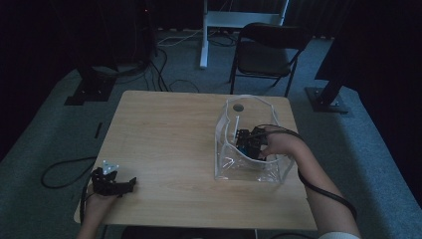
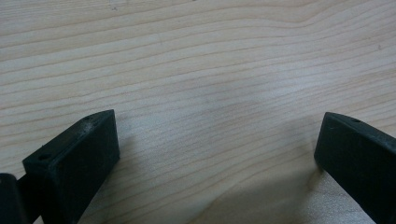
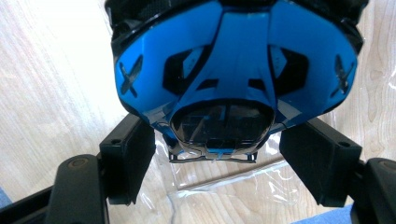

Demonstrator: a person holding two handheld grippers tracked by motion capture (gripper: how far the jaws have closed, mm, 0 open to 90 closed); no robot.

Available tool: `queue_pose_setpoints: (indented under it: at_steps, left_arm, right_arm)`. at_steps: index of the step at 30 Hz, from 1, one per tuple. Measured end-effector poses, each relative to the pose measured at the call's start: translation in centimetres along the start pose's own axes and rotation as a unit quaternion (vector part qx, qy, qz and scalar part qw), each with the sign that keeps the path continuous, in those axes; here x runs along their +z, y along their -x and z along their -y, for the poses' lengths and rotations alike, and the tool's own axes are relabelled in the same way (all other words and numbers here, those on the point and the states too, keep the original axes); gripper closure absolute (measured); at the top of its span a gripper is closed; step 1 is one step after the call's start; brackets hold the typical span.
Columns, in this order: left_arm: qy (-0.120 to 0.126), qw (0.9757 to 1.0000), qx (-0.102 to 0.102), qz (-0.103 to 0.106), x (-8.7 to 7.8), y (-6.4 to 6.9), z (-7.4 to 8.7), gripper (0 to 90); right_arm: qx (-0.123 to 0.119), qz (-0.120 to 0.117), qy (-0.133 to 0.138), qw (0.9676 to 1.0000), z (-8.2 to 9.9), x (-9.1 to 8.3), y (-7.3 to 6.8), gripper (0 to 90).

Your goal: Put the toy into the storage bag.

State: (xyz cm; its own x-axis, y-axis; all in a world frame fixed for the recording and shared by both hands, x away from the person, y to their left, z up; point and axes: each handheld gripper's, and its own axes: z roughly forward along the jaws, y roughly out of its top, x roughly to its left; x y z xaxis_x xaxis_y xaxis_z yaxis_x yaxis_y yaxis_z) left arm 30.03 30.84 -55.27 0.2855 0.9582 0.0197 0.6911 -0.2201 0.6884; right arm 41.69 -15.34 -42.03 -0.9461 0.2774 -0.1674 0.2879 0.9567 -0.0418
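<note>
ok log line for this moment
left tongs: open, on table | right tongs: open, astride blue object | clear bag: on table

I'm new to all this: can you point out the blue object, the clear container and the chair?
blue object [image 3: 233, 70], right gripper view, its blue shell.
clear container [image 1: 224, 124], high view, left wall.
chair [image 1: 261, 59], high view, seat.

No readable text, perhaps owing to dim light.
</note>
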Motion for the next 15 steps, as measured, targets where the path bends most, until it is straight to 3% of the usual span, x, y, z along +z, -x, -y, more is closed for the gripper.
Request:
queue_pose_setpoints:
  at_steps: [15]
  left_arm:
    - [0.000, 1.0000, 0.000, 0.000, 0.0, 0.0, 0.0, 0.5]
  right_arm:
    - [0.000, -0.013, -0.028, 0.9995, -0.8, 1.5, 0.2, 26.4]
